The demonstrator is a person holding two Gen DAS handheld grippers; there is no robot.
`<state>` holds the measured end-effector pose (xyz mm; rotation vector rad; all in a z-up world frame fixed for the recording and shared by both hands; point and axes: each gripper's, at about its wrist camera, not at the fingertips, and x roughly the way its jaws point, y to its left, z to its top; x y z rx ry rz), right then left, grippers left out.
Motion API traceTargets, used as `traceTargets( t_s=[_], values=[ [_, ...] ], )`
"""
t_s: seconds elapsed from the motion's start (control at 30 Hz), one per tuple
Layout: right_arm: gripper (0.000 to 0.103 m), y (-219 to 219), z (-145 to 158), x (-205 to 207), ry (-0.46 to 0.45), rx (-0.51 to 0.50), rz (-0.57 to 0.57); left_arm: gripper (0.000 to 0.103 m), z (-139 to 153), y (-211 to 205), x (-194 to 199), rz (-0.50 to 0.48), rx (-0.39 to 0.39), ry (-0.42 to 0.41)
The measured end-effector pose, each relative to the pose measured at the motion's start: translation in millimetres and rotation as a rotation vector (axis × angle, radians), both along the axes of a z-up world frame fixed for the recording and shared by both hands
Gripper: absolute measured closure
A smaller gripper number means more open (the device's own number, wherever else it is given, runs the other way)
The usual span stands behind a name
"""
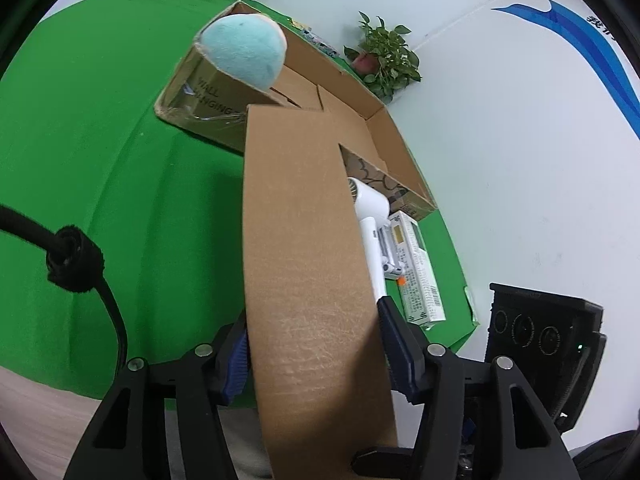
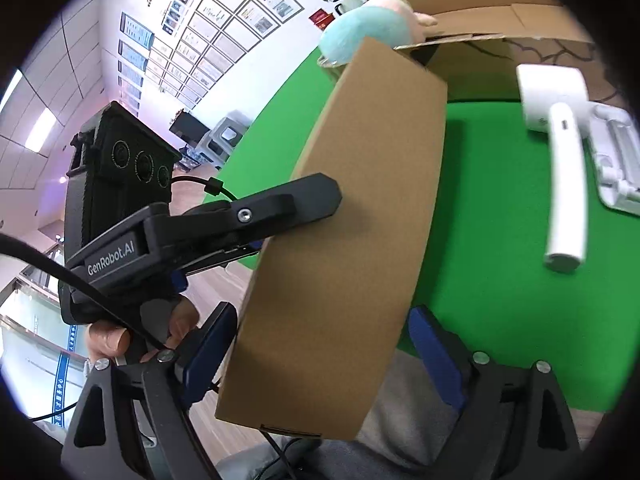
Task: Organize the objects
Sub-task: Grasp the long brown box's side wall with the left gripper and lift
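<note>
Right now my left gripper (image 1: 316, 364) is clamped on a long brown cardboard flap (image 1: 308, 264), which fills the centre of the left wrist view and runs up toward the open cardboard box (image 1: 372, 120) in the upper middle. In the right wrist view my right gripper (image 2: 320, 356) straddles that flap's near end, but its jaws stand apart; the right pad is clearly off the cardboard, so I read it as not gripping. A teal plush toy (image 1: 244, 48) already sits at the box's far corner, upper centre of the left view. The white hair dryer (image 2: 560, 152) lies on the green tablecloth (image 2: 500, 260) at the right of the right view, outside the box, with a white packet (image 1: 420, 272) just beside it. I judge the task barely under way: one item stowed, the dryer and packet left to pack.
</note>
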<state>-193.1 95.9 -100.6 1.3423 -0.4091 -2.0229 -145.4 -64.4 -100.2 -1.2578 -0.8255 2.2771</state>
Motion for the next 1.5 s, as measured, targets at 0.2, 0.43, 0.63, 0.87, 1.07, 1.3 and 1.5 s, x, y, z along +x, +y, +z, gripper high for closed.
traceTargets(
  t_s=[0.2, 0.43, 0.63, 0.87, 1.07, 1.3, 1.5],
  values=[
    [0.014, 16.1, 13.8, 1.3, 0.049, 0.104, -0.014, 0.074, 14.3, 19.4, -3.0, -0.027, -0.023, 0.027],
    [0.014, 18.0, 32.8, 18.5, 0.115, 0.125, -0.009, 0.078, 23.6, 59.0, 0.6, -0.119, -0.049, 0.042],
    [0.014, 52.7, 35.8, 5.3, 0.142, 0.172, -0.051, 0.077, 32.6, 94.1, -34.3, -0.155, -0.063, 0.082],
    [0.015, 74.4, 35.3, 7.8, 0.155, 0.247, -0.133, 0.053, 49.4, 85.4, -18.0, -0.109, -0.15, 0.153],
    [0.059, 73.6, 22.5, 1.7, 0.167, 0.385, -0.178, 0.048, 28.5, 73.3, -4.3, -0.037, -0.296, 0.099],
    [0.086, 39.3, 13.3, 11.3, 0.184, 0.439, -0.098, 0.048, 0.0, 48.5, 6.8, -0.021, -0.26, 0.081],
    [0.084, 21.9, 10.9, 4.8, 0.195, 0.411, -0.096, 0.052, -6.6, 28.9, 1.6, 0.006, -0.232, 0.075]
  ],
)
